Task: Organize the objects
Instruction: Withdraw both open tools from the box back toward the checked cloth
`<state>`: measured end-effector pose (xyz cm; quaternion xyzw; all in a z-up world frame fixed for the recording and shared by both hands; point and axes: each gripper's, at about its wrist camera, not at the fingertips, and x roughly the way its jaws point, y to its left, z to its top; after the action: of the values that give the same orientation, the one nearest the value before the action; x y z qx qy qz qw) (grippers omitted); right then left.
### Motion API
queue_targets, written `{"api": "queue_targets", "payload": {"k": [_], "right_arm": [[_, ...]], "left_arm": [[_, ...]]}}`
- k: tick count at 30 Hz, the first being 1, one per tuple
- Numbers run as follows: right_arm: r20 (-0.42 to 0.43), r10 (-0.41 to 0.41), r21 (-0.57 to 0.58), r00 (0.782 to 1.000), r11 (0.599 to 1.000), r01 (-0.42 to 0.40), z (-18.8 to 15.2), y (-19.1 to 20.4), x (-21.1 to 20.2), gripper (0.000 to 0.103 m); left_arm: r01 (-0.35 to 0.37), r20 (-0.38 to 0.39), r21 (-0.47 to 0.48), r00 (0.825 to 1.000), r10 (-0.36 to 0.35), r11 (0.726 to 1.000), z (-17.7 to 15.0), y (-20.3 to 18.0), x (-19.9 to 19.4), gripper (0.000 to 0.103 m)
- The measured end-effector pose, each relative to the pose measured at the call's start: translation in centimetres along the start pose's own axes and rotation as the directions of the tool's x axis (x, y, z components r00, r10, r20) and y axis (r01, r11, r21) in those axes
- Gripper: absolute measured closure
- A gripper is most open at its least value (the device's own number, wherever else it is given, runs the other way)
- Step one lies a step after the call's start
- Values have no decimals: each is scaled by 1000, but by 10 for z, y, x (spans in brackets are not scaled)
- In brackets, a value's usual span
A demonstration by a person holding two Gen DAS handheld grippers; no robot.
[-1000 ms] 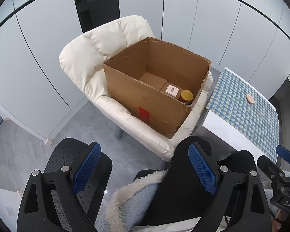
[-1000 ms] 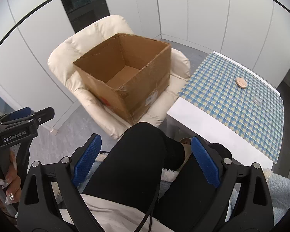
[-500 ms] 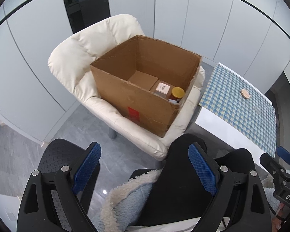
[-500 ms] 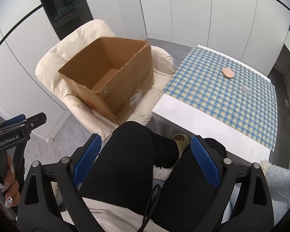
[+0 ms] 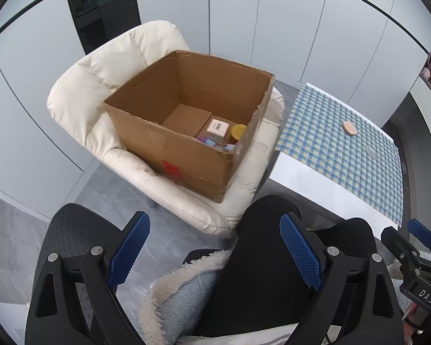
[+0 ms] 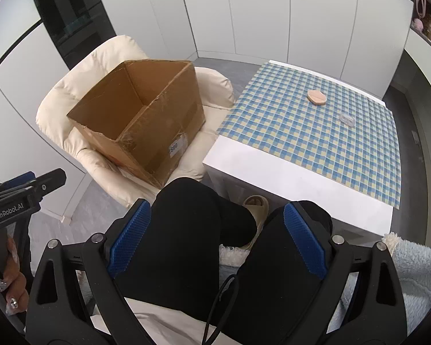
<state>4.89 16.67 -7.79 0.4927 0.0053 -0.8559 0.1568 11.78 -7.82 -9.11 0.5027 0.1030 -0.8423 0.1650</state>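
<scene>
An open cardboard box (image 5: pixel 175 155) (image 6: pixel 158 132) sits on a cream armchair (image 5: pixel 80 97) (image 6: pixel 71 109). Inside it lie a small brown carton (image 5: pixel 186 120), a white-topped little box (image 5: pixel 217 128), a yellow-lidded jar (image 5: pixel 238 132) and some colourful bits. A small pink oval pad (image 5: pixel 349 128) (image 6: pixel 316 97) and a tiny clear piece (image 6: pixel 347 119) lie on the blue checked tablecloth (image 5: pixel 339 149) (image 6: pixel 316 135). My left gripper (image 5: pixel 214 247) and my right gripper (image 6: pixel 217 238) both hang open and empty above the person's black-clad legs, well short of box and table.
The white table (image 6: pixel 287 178) stands right of the armchair, almost touching it. A black perforated chair seat (image 5: pixel 71 238) is at lower left. A fluffy pale-blue garment (image 5: pixel 184 296) and a beige slipper (image 6: pixel 257 205) lie below. White cabinet panels ring the room.
Both views have swung: the box and armchair have drifted leftward in the right wrist view and the table shows more fully. Both grippers stay open and empty.
</scene>
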Motion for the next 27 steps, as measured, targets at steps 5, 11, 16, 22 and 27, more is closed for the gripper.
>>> {"api": "queue_targets", "payload": {"k": [5, 11, 16, 22, 27], "right_arm": [[2, -21, 32, 1000, 999, 21, -4, -14, -2, 7], [0, -41, 77, 999, 996, 41, -9, -32, -4, 7], [-4, -59, 117, 998, 991, 60, -15, -48, -7, 7], [-7, -87, 162, 996, 983, 87, -24, -69, -12, 7], [-11, -112, 209, 994, 971, 112, -31, -89, -17, 7]], "left_arm": [[16, -14, 35, 1000, -15, 999, 0, -16, 6, 10], [40, -26, 82, 999, -37, 996, 2, -37, 12, 10], [57, -32, 121, 998, -54, 991, 3, -54, 16, 10], [89, -43, 174, 996, -83, 981, 3, -79, 22, 10], [109, -53, 214, 994, -100, 971, 1, -100, 26, 10]]}}
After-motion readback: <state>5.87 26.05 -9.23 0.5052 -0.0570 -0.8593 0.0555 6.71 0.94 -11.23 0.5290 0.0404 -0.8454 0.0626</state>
